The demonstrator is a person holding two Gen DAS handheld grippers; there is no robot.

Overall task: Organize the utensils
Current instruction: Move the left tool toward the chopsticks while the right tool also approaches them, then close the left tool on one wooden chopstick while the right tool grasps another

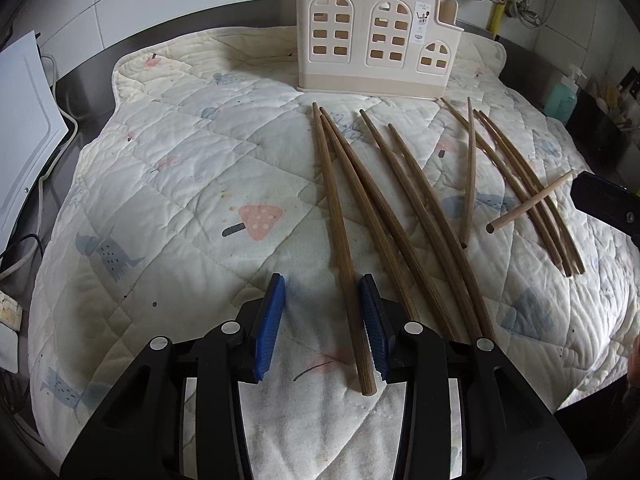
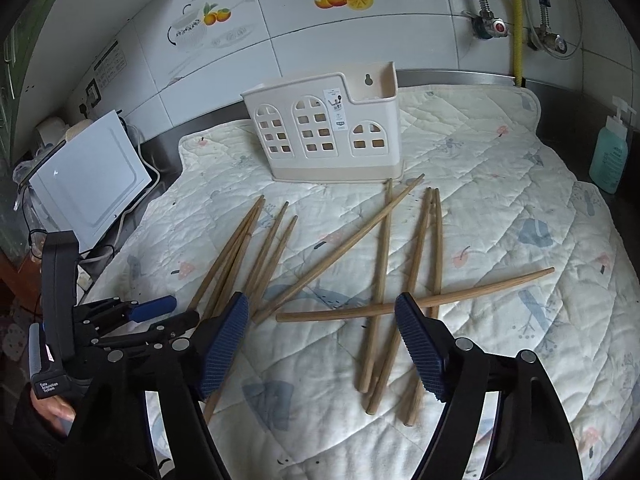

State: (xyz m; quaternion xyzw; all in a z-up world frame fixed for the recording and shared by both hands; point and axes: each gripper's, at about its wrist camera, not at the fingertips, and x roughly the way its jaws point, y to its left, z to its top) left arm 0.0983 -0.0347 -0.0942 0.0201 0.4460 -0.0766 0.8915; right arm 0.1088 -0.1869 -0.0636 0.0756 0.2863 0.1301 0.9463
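A cream quilted mat (image 1: 168,184) printed with mushrooms and small animals covers the counter, and a cream plastic utensil holder (image 1: 372,36) with arched window cut-outs stands upright near the mat's far edge, toward its middle. Wooden chopsticks lie loose on the mat in front of the holder, their thin tips toward it, in two loose groups. The left gripper (image 1: 322,324) hangs low over the near part of the mat with its blue pads partly apart; the thick end of the leftmost chopstick (image 1: 344,248) lies between them, close against the right-hand pad (image 1: 372,328), with a clear gap to the left-hand pad, and whether the right pad actually touches the wood cannot be told. The four other chopsticks of that group fan out just right of this gripper, running under its right finger. The right gripper (image 2: 322,344) is held above the near middle of the mat with its pads wide apart and nothing clamped; in its view a chopstick (image 2: 416,300) lies crosswise on top of several lengthwise ones (image 2: 380,264), its thick end reaching into the gap between the pads while the right-hand pad overlaps its middle. A teal soap dispenser (image 2: 610,152) stands on the counter beyond the mat's far right corner, and a white appliance (image 2: 88,176) sits off its left edge.
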